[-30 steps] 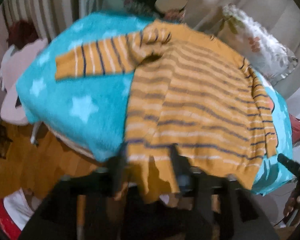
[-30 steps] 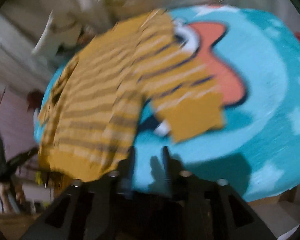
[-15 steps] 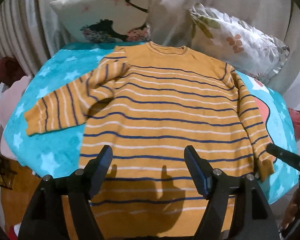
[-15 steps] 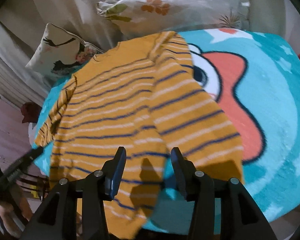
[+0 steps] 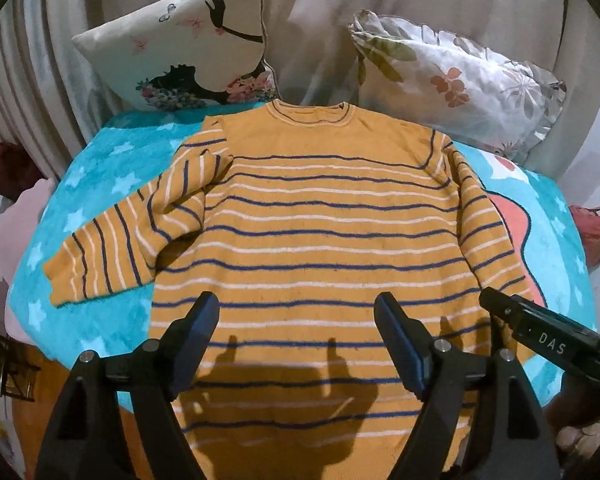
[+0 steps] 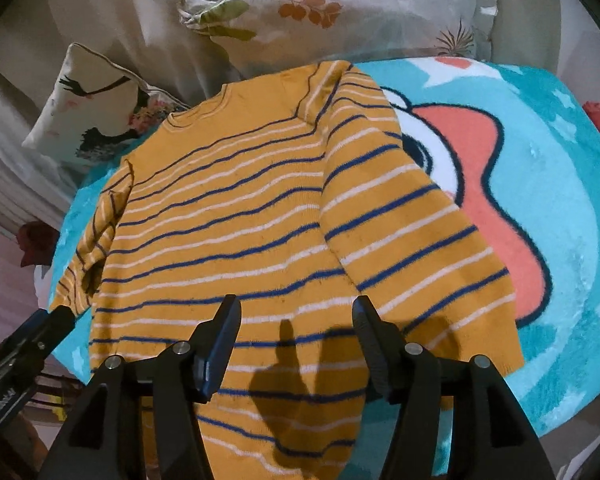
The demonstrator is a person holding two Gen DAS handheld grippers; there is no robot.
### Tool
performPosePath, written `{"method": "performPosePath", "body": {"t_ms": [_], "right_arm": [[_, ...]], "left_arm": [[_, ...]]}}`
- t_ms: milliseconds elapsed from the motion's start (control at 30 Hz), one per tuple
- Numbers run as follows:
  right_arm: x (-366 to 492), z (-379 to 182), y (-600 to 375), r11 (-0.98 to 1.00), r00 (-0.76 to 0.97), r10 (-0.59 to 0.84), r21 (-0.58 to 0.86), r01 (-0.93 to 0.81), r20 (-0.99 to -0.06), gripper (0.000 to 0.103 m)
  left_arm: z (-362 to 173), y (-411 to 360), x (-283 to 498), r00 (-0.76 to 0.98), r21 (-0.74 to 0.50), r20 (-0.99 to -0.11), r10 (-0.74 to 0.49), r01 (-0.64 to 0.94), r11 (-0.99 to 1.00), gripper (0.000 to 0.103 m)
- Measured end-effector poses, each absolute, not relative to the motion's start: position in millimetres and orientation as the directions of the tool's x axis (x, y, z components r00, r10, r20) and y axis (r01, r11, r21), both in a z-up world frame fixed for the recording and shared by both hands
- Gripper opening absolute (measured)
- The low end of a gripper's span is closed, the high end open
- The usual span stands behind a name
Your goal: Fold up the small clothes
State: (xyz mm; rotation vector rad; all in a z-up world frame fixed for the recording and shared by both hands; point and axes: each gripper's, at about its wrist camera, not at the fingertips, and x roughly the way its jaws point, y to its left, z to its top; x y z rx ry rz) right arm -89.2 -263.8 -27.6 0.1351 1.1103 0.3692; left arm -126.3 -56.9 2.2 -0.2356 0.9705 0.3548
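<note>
- Left gripper (image 5: pixel 296 336): fingers spread wide, holding nothing, above the sweater hem
- Right gripper (image 6: pixel 296 340): fingers spread, empty
- Striped mustard sweater (image 5: pixel 320 240) flat on turquoise blanket (image 6: pixel 560 200)

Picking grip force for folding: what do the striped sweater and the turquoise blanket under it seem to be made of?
Striped sweater: looks like soft knit, matte, slightly fuzzy stripes. Turquoise blanket: apparently plush fleece with a visible fluffy pile.

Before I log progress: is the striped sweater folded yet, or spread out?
Spread out. The sweater lies flat on the blanket, neckline showing, both sleeves out to the sides.
</note>
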Motion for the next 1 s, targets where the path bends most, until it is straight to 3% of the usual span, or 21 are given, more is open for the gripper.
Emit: {"method": "performPosePath", "body": {"t_ms": [1000], "right_arm": [[-49,-48,-212,0.967,0.369,0.245,0.197,-0.163,-0.896,0.065]], "left_arm": [[-34,4,-77,0.441,-0.094,-0.895,0.069,-0.339,0.936,0.079]]}}
